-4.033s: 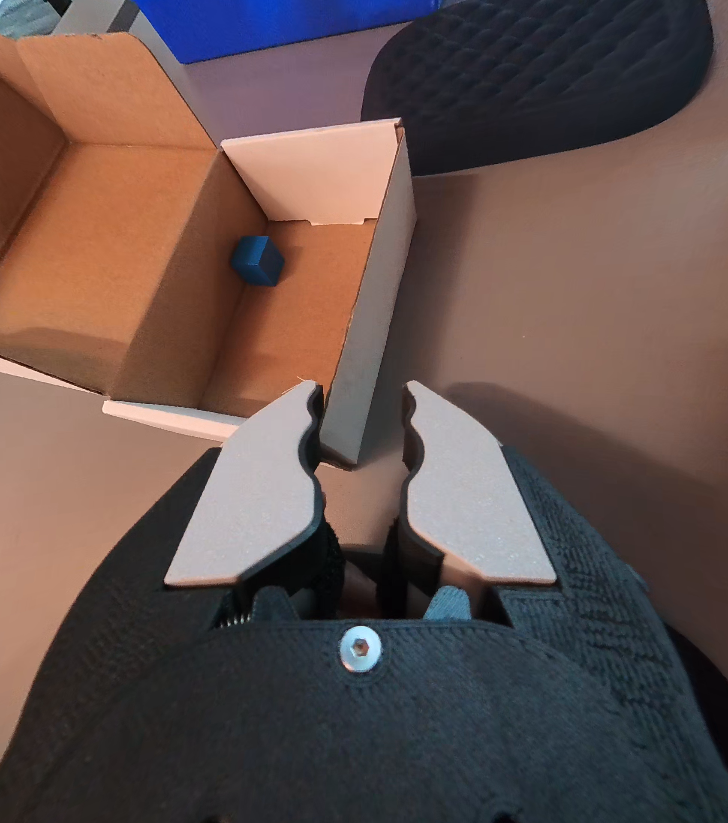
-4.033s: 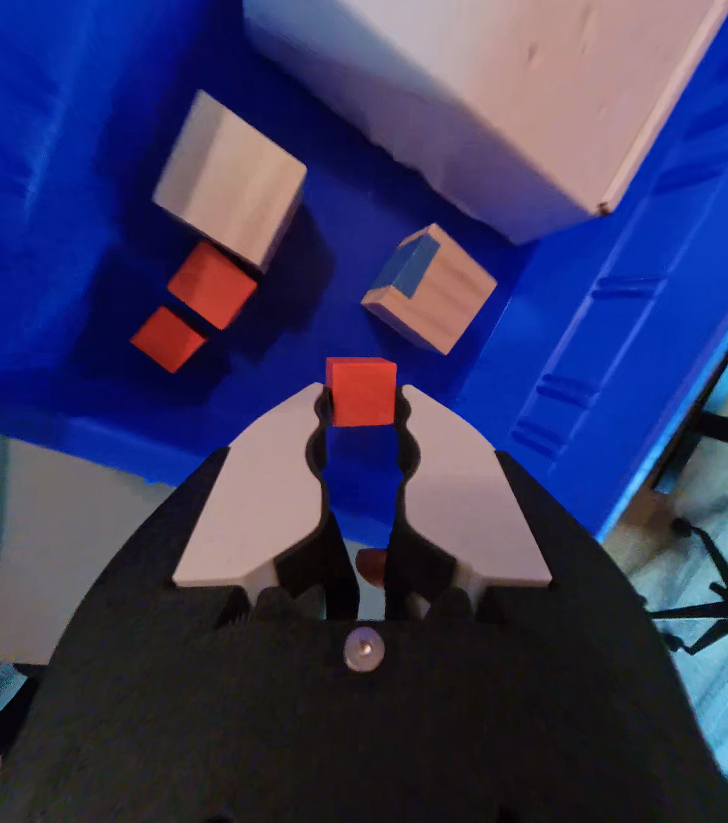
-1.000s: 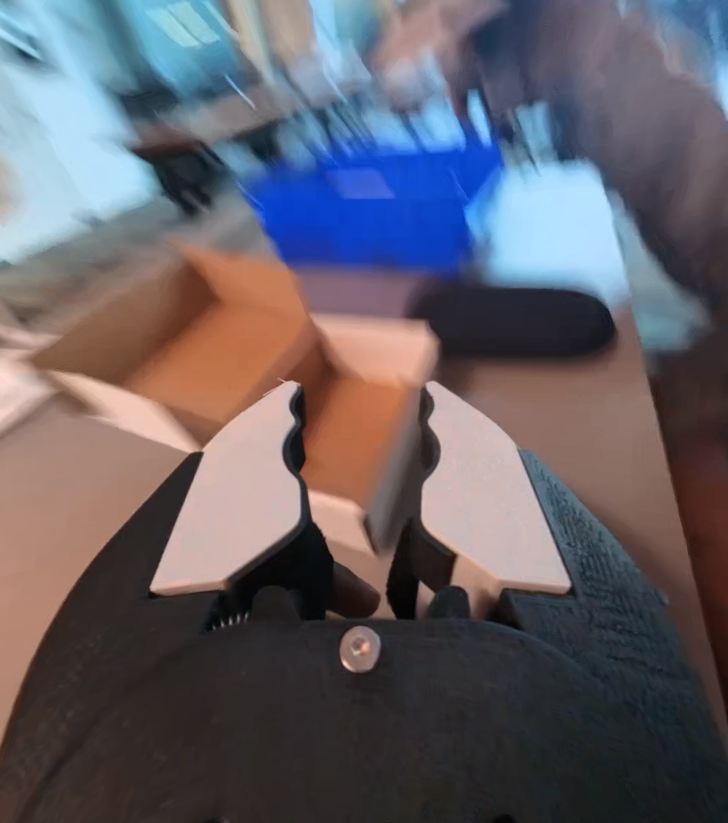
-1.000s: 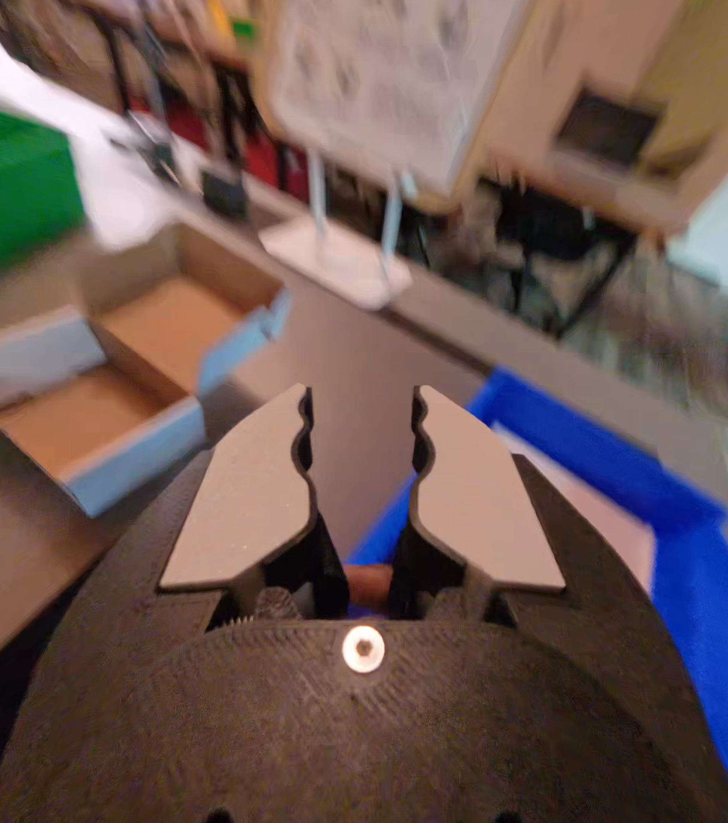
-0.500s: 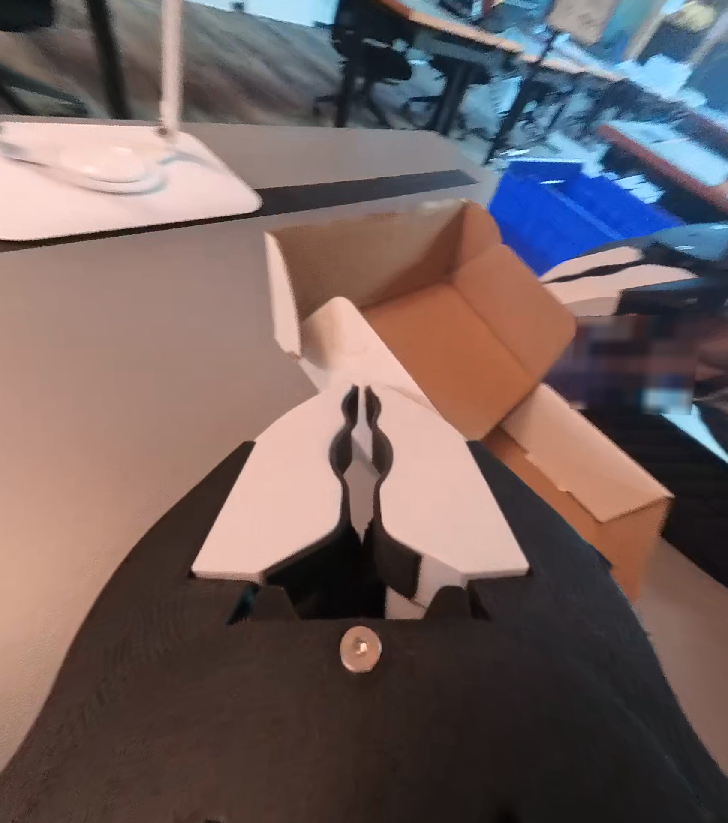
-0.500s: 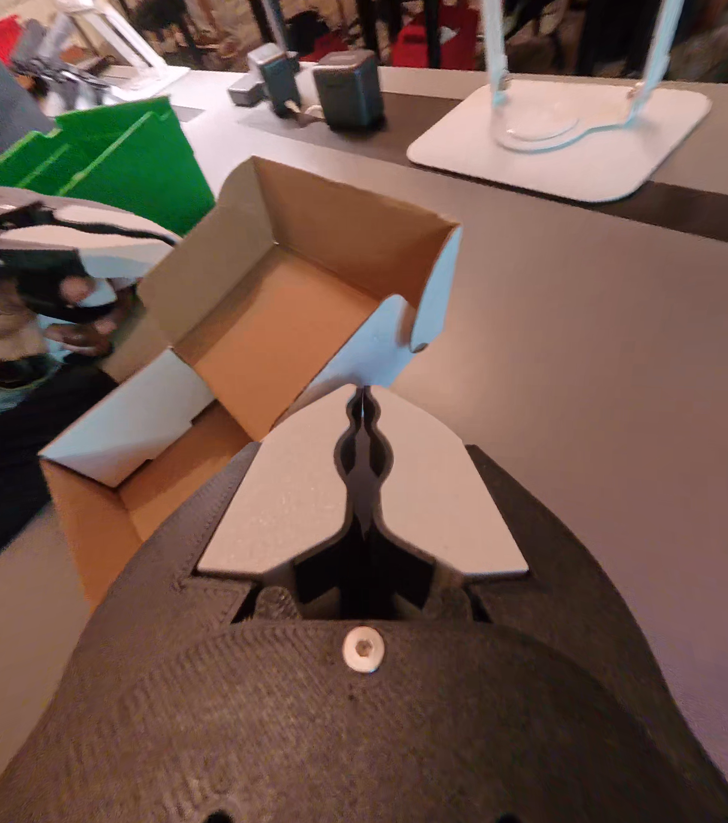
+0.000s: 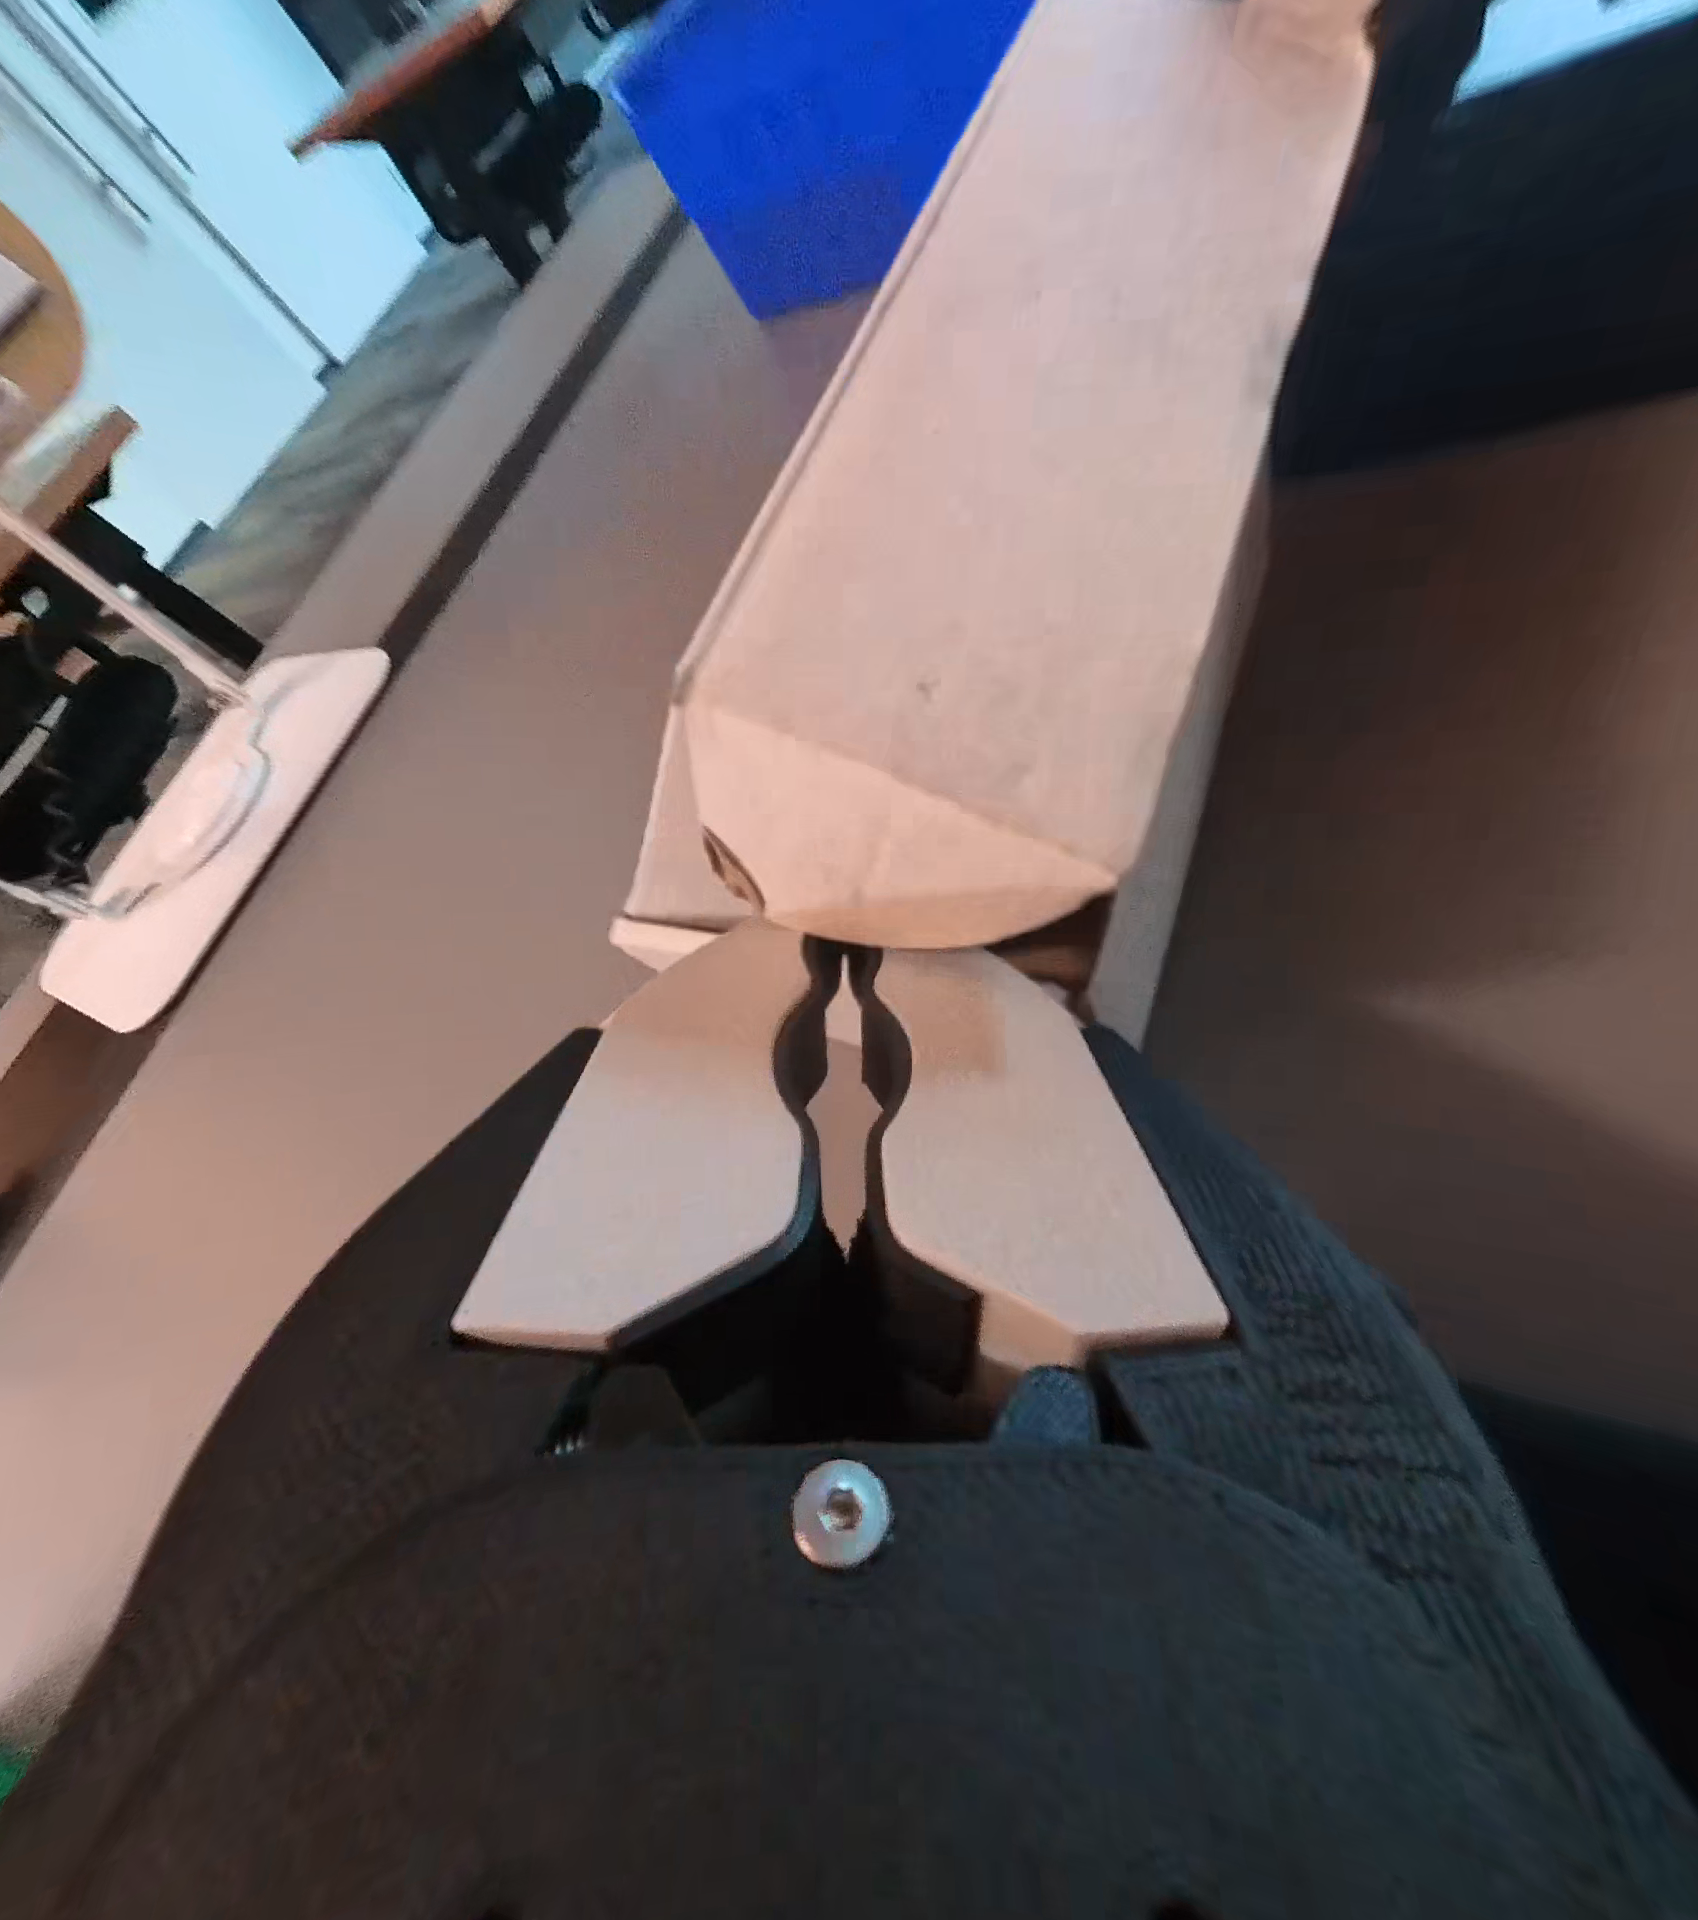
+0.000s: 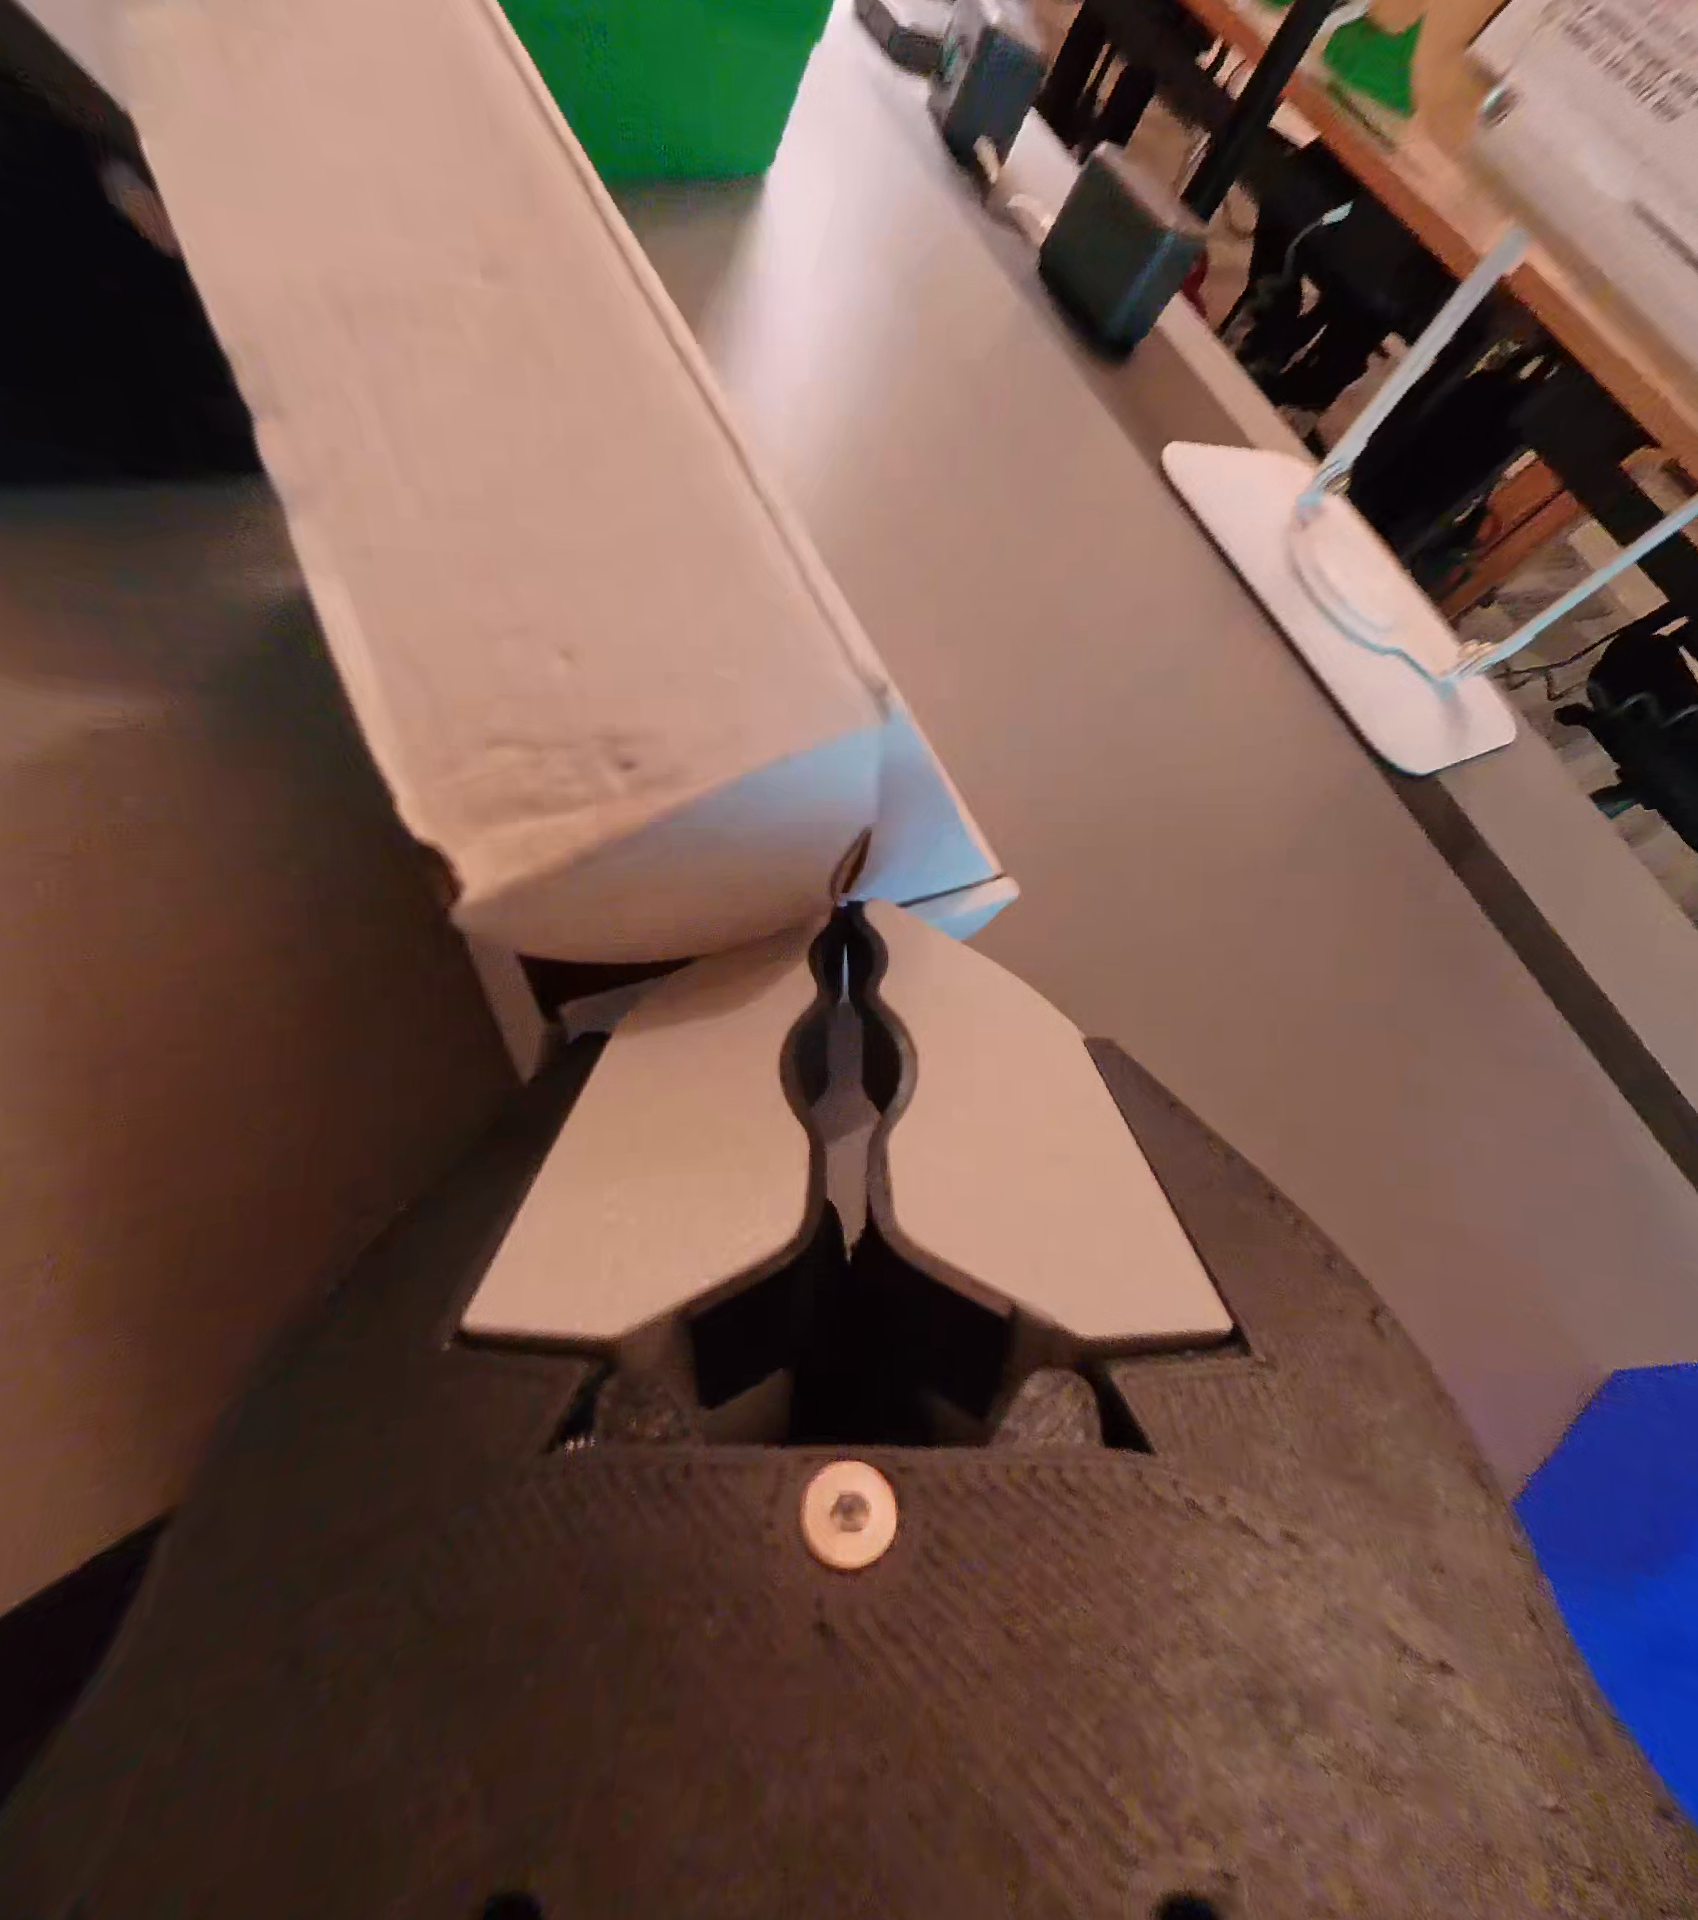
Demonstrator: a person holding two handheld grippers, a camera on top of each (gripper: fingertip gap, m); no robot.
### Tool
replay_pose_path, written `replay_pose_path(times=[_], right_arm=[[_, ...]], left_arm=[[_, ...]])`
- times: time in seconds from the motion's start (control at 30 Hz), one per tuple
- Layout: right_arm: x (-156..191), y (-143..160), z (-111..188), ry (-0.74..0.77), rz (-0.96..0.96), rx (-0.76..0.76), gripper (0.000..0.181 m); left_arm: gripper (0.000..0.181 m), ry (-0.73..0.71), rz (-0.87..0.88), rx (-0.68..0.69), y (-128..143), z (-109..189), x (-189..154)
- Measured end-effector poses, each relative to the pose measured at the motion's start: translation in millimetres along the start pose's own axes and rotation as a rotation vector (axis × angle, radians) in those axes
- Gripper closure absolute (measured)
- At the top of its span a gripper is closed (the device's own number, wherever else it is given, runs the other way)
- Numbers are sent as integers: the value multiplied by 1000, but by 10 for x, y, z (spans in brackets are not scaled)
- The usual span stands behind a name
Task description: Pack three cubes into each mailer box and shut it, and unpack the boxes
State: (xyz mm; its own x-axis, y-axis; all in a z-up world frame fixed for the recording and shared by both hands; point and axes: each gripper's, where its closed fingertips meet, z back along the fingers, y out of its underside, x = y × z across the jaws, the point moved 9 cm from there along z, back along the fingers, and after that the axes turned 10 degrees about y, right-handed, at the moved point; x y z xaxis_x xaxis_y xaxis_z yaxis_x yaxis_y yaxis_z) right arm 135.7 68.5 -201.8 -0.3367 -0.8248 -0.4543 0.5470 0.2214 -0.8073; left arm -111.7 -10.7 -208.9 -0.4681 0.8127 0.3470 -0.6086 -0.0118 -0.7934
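Observation:
A white mailer box [image 7: 1011,499] lies on the brown table, seen end-on, with its lid folded down over it. Its rounded side flap [image 7: 886,862] hangs just above my left gripper [image 7: 840,961], which is shut at that end with the flap edge between its tips. The box also shows in the right wrist view [image 8: 471,436]. My right gripper [image 8: 850,935] is shut on a thin white sliver of the other side flap [image 8: 679,883]. The cubes are hidden.
A blue bin [image 7: 803,135] stands beyond the box and shows at the lower right in the right wrist view [image 8: 1676,1558]. A green bin [image 8: 668,73], two dark small boxes [image 8: 1115,249], a white stand base [image 8: 1344,603] and a black padded mat [image 7: 1551,260] surround the box. The left gripper's tips are roughly 15 cm from the right gripper's.
Half a second ago the lid stood open with both grippers shut on its side flaps. The lid has swung down over the box, and both grippers have come down with it.

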Motion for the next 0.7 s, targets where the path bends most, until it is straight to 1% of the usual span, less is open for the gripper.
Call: replay_pose_path(times=[0.03, 0.07, 0.1, 0.13, 0.17, 0.2, 0.23, 0.27, 0.33, 0.37, 0.43, 0.47, 0.5, 0.53, 0.57, 0.6, 0.67, 0.7], right_arm=[[16, 34, -15, -9, 16, 19, 180], [8, 41, -9, -2, 13, 6, 179], [-16, 46, 22, -7, 12, 0, 175], [-46, 48, 75, -20, 9, -6, 164], [-78, 47, 152, -30, 8, -25, 151], [-110, 54, 246, -22, 15, -53, 148], [-123, 62, 347, -13, 37, -93, 138], [-106, 71, 445, -11, 70, -142, 128], [-14, 54, 589, 43, 187, -266, 123], [72, 27, 614, 62, 274, -318, 122], [227, -31, 538, 90, 414, -339, 118], [269, -60, 470, 101, 445, -332, 119], [274, -85, 410, 129, 462, -322, 123], [250, -102, 378, 146, 480, -320, 136], [229, -123, 378, 123, 477, -329, 149], [211, -153, 395, 86, 441, -331, 155], [204, -211, 464, -24, 361, -314, 164], [212, -233, 495, -86, 307, -289, 168]], left_arm=[[181, 1, -7, 12, 12, -16, -18], [178, -7, -5, 11, 3, 0, -23], [169, -18, 1, 16, -9, 40, -22], [154, -25, 12, 1, -26, 100, -31], [144, -39, 20, -28, -37, 173, -51], [133, -68, 10, -56, -37, 249, -78], [122, -105, -25, -79, -37, 317, -115], [116, -139, -82, -112, -50, 371, -166], [107, -226, -220, -209, -134, 412, -260], [107, -235, -283, -228, -190, 386, -308], [109, -220, -348, -157, -264, 266, -344], [124, -223, -368, -108, -280, 209, -332], [127, -236, -374, -77, -293, 177, -310], [128, -213, -366, -64, -306, 169, -296], [128, -188, -317, -64, -324, 184, -278], [129, -140, -255, -74, -341, 217, -267], [131, 20, -112, -79, -353, 296, -272], [153, 122, -61, -96, -367, 326, -305]])
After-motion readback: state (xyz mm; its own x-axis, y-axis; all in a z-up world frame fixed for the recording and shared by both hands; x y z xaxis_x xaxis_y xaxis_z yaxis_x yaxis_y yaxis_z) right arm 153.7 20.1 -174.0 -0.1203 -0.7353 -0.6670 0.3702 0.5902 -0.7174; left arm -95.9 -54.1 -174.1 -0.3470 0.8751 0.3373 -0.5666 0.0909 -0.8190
